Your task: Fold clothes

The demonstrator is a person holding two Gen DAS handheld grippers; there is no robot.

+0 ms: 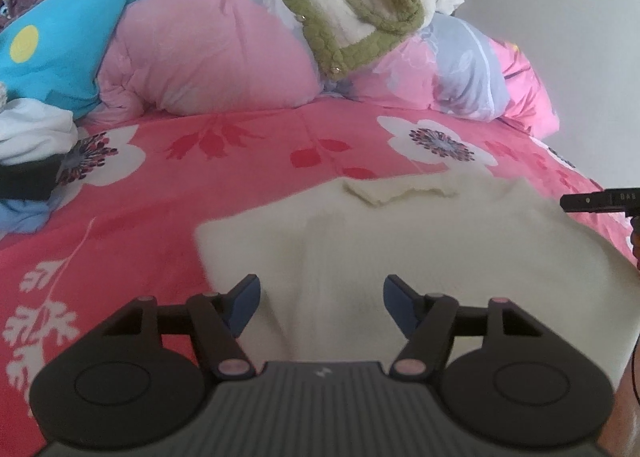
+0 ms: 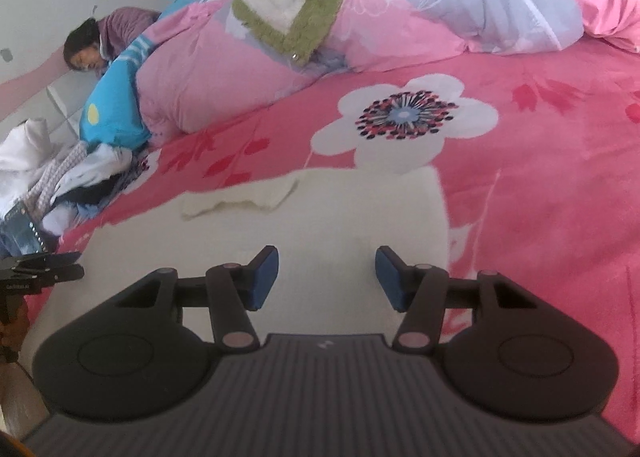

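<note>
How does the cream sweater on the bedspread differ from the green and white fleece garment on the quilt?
The cream sweater is one plain colour; the green and white fleece garment is two-toned with green trim. The sweater lies spread flat on the pink floral bedspread, while the fleece sits crumpled atop the rolled pink quilt. Both are soft clothes, neither held.

Two fisheye views, each mounted just behind a gripper, look forward and downward over a cream sweater (image 1: 420, 241) on a pink floral bed. The left view sits close above the sweater's left part, the right view above its right part (image 2: 280, 225). Both share the sweater and the quilts beyond it.
</note>
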